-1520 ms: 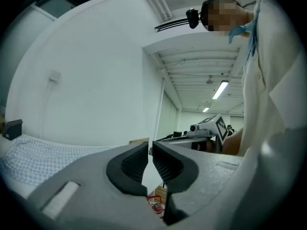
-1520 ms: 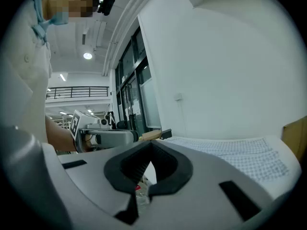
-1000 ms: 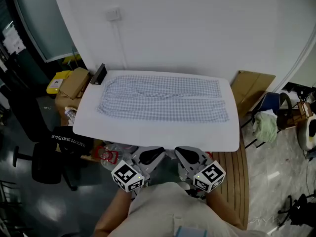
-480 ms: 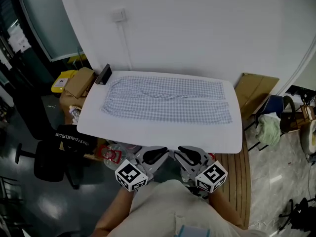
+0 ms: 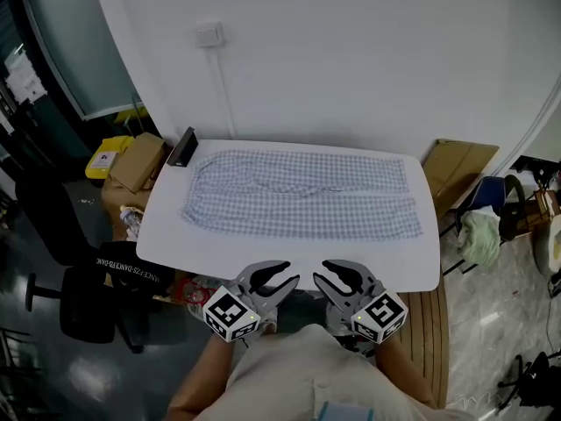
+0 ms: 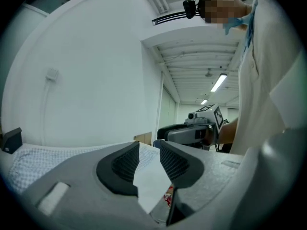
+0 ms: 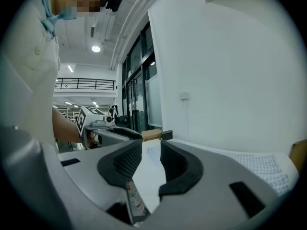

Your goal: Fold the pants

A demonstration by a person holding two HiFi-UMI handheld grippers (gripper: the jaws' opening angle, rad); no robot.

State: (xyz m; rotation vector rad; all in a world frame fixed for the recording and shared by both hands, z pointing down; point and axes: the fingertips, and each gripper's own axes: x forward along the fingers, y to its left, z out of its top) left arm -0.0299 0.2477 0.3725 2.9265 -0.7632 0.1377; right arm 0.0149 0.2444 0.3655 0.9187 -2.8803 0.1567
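So the pants (image 5: 302, 194) lie spread flat on the white worktop (image 5: 289, 257) and I've got my left claw (image 5: 273, 279) and right claw (image 5: 336, 279) at its near edge, both just been opening, partway apart with nothing in them.

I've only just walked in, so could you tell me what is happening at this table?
A person stands at the near edge of a white table with a gripper in each hand. Checked pants lie spread flat on it, not yet folded. The left gripper and right gripper have just been opening their jaws, nothing between them, and neither touches the pants.
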